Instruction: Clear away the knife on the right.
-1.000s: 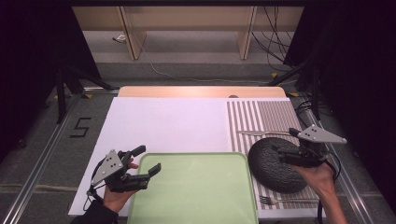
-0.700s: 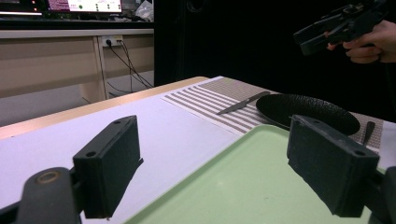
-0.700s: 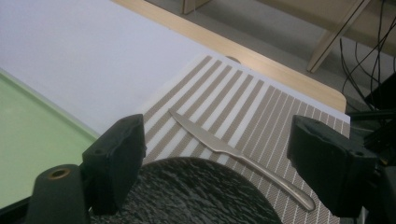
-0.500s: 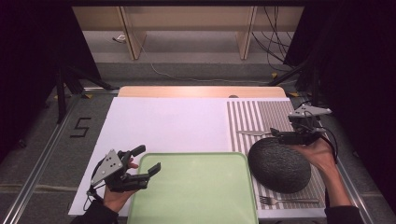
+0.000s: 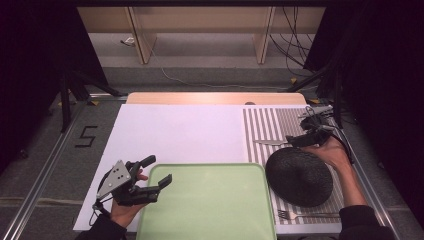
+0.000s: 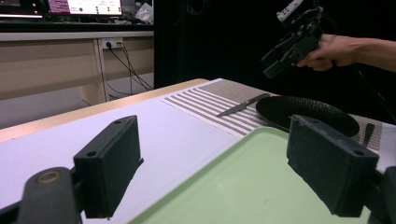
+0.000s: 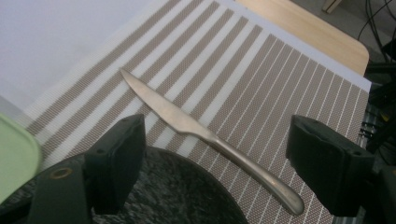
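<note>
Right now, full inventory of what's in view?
Tray: 1, light green, near edge of the white board.
Plate: 1, black, on the striped mat, right of the tray.
Knife: 1, silver, on the mat beyond the plate.
Fork: 1, silver, on the mat near the plate.
Placemat: 1, brown and white stripes, right side.
White board: 1, covers the table.
Left tool: open, at the tray's left corner.
Right tool: open, above the knife.

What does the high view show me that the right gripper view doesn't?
The high view adds the fork at the front of the striped mat, and the left tool, open at the corner of the green tray. The right gripper view adds a close look at the right tool, its open jaws flanking the handle of the knife. Both show knife, black plate, mat and tray.
</note>
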Available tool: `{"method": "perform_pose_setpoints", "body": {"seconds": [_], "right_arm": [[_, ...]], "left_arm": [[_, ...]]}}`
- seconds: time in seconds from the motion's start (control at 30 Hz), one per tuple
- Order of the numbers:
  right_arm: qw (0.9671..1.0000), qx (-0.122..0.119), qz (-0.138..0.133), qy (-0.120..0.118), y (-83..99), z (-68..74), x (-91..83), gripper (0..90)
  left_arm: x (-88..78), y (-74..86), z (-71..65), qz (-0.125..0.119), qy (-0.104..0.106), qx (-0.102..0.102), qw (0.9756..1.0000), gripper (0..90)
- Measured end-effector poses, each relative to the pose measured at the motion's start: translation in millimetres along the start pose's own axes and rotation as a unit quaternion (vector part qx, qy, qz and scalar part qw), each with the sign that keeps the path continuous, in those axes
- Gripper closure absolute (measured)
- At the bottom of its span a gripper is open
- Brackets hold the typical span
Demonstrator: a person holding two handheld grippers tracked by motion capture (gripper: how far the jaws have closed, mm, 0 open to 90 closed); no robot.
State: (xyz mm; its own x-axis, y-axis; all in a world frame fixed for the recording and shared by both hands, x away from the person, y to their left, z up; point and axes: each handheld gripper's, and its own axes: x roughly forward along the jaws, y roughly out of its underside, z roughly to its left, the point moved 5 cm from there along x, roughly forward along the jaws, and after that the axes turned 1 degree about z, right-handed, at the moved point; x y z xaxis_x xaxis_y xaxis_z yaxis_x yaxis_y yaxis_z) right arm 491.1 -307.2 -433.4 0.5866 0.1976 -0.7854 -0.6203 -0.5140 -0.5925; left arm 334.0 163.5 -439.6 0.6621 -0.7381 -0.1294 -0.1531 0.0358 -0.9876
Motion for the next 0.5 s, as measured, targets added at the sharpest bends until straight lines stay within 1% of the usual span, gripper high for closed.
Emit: {"method": "perform_pose_setpoints", "body": {"seconds": [0.03,0.07,0.1,0.13,0.17,0.23,0.3,0.33,0.37,0.4,0.43,0.47,0.5], "right_arm": [[1.0000,0.000,0.009,0.002,-0.3,-1.1,3.6,21.1],[0.9999,-0.006,0.014,0.004,-0.6,-3.0,7.3,21.2],[0.9997,-0.004,0.026,0.001,-2.0,-5.3,14.2,21.2],[0.9997,-0.004,0.026,0.001,-2.0,-5.3,14.2,21.2],[0.9994,-0.005,0.033,0.001,-2.3,-6.5,16.9,21.4],[0.9980,-0.009,0.062,0.004,-2.1,-10.5,25.2,22.1],[0.9965,-0.010,0.083,0.010,-1.8,-15.1,31.9,22.2],[0.9962,-0.009,0.086,0.011,-2.0,-17.1,34.3,22.3],[0.9951,-0.003,0.098,0.010,-1.8,-20.8,37.3,22.7],[0.9950,0.002,0.099,0.008,-2.0,-22.0,39.6,22.8],[0.9936,-0.008,0.113,0.007,-0.8,-25.4,41.2,23.0],[0.9928,-0.002,0.119,0.007,-0.4,-25.6,44.2,23.2],[0.9918,-0.009,0.127,0.009,0.1,-26.9,47.0,23.3]], "left_arm": [[0.0,-0.1,0.0,0.000,0.000,-0.001,1.0000,17.3],[0.0,-0.1,0.0,-0.001,0.000,-0.001,1.0000,17.3],[0.1,-0.1,0.0,-0.001,0.000,-0.001,1.0000,17.3],[0.1,-0.1,-0.1,0.000,0.001,-0.001,1.0000,17.3],[0.1,0.0,-0.2,0.000,0.001,-0.001,1.0000,17.3],[0.2,0.0,-0.3,0.000,0.002,-0.001,1.0000,17.3],[0.1,-0.2,-0.3,0.000,0.003,-0.001,1.0000,17.3],[-0.2,-0.3,-0.2,-0.001,0.003,-0.001,1.0000,17.4],[-0.3,-0.4,-0.2,-0.001,0.003,-0.002,1.0000,17.4],[-0.2,-0.3,-0.2,-0.002,0.003,-0.002,1.0000,17.4],[-0.1,-0.3,-0.2,-0.001,0.003,-0.002,1.0000,17.4],[0.0,-0.2,-0.2,0.000,0.003,-0.002,1.0000,17.4],[0.0,-0.2,-0.2,0.000,0.003,-0.002,1.0000,17.4]]}}
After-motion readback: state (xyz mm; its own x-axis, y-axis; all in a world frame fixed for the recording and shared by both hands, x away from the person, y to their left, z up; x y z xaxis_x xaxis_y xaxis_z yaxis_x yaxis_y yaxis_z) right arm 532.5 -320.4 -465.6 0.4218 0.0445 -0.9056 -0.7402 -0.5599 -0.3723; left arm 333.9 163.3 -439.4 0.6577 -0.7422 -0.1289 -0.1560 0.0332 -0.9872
